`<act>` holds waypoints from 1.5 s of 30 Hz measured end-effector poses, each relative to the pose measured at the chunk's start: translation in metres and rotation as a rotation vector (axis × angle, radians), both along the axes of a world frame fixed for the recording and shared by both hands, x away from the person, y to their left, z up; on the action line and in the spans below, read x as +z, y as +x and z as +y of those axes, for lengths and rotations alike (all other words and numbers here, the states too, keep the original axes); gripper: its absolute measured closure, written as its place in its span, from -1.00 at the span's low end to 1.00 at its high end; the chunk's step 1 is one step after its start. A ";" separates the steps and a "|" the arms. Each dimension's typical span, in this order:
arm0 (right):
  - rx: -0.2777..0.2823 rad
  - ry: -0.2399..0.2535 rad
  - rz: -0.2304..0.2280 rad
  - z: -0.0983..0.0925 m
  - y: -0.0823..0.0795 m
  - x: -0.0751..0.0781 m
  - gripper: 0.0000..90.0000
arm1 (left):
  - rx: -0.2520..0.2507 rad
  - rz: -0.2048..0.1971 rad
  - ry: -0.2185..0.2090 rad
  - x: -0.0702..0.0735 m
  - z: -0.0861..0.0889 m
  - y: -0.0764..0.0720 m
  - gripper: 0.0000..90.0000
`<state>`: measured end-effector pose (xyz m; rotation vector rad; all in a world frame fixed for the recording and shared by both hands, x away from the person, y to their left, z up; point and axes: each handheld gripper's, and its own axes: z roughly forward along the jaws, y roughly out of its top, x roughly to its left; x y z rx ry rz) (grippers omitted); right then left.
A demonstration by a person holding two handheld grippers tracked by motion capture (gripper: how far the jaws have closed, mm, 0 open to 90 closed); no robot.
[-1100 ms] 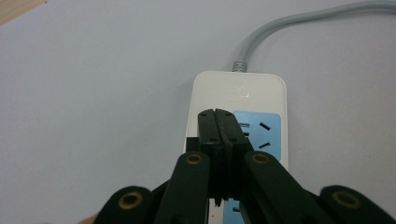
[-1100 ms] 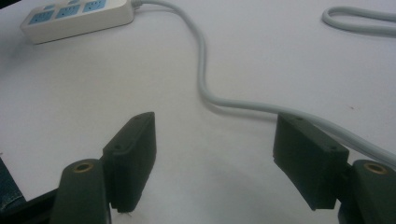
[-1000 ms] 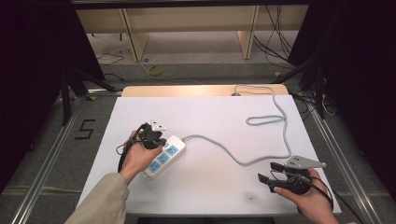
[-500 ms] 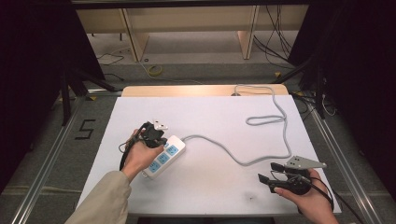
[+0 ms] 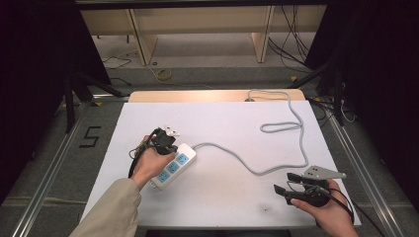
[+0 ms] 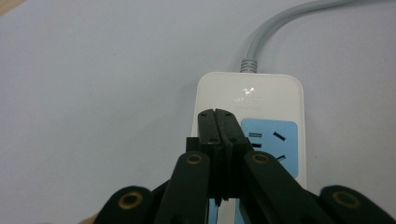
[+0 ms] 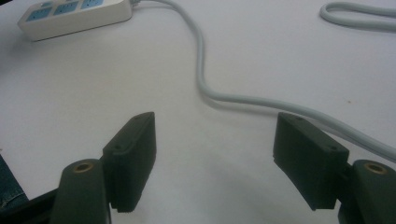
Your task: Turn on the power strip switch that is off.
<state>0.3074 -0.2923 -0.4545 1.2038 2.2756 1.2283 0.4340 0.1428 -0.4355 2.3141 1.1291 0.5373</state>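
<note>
While right tongs gape, left tongs press power strip.

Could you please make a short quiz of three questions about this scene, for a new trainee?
1. True or false: the left claw has its jaws shut, over the white power strip.
2. Multiple choice: where does the right claw stand? A) clamped on the grey cable; B) open, near the table's front right corner, apart from the cable; C) pressing on the power strip's sockets.
3. Fill in the gap: the socket faces on the power strip are coloured ____.

Key: 1 true; 2 B; 3 blue.
</note>
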 end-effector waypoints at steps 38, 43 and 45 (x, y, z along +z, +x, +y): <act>-0.005 -0.004 0.000 -0.002 -0.002 0.000 -0.32 | -0.004 0.048 0.025 -0.007 -0.007 0.012 0.99; -0.005 -0.005 0.001 -0.002 -0.003 0.000 -0.32 | -0.007 0.058 0.034 -0.008 -0.007 0.013 1.00; -0.006 -0.006 0.001 -0.002 -0.003 0.000 -0.32 | -0.009 0.060 0.035 -0.007 -0.007 0.013 1.00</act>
